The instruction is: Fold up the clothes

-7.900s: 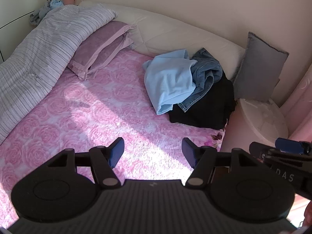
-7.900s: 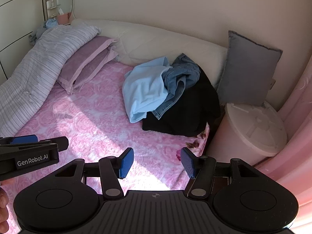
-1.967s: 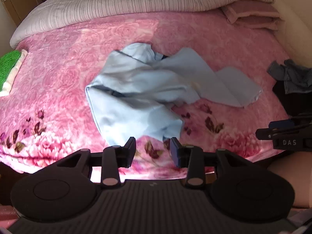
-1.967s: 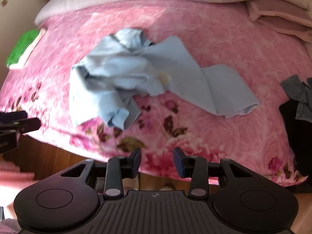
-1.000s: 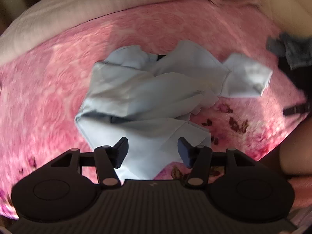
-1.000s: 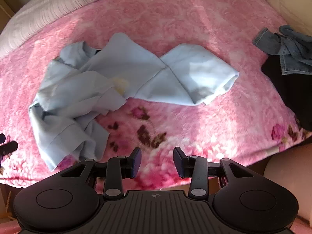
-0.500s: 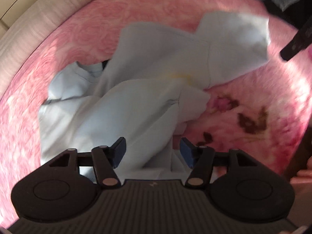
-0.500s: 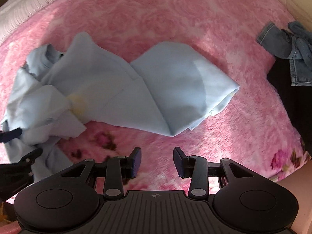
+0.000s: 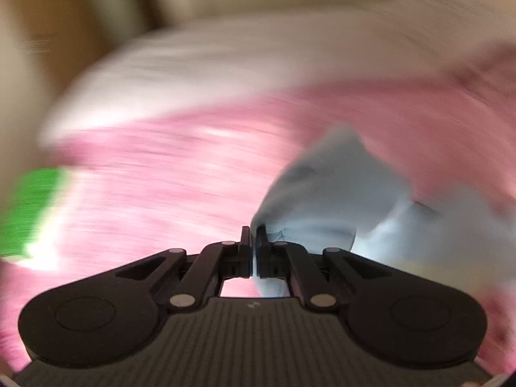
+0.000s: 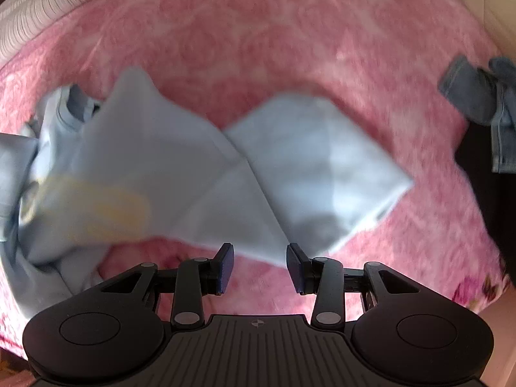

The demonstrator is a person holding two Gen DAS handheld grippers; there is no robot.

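One light blue garment [image 10: 180,167] lying crumpled across the pink floral bedspread [image 10: 258,48], spreading from the left edge of the right wrist view to past the middle. One folded flap of it sitting toward the right, one yellowish patch smearing across the bunched part on the left. Two grippers working. Left gripper [image 9: 253,242] clamping tight on a pinch of that blue cloth, fingers [image 9: 245,245] pressed together with fabric squeezed between them and draping off to the right. Blurring heavily in the left wrist view, so little else reading clearly: one green patch [image 9: 29,209] at the left edge, one pale striped quilt [image 9: 193,74] smearing across the top. Right gripper [image 10: 260,264] pointing down over the near hem of the garment, fingers [image 10: 225,266] standing apart, two blue pads showing, nothing between them, cloth edge lying just beyond the tips. One bundle of denim jeans [image 10: 483,103] sitting at the far right on the bedspread, well apart from the blue garment, with one dark item [image 10: 483,174] beside it, too cut off to identify. Same striped quilt [image 10: 38,16] edging the upper left corner in the right wrist view.
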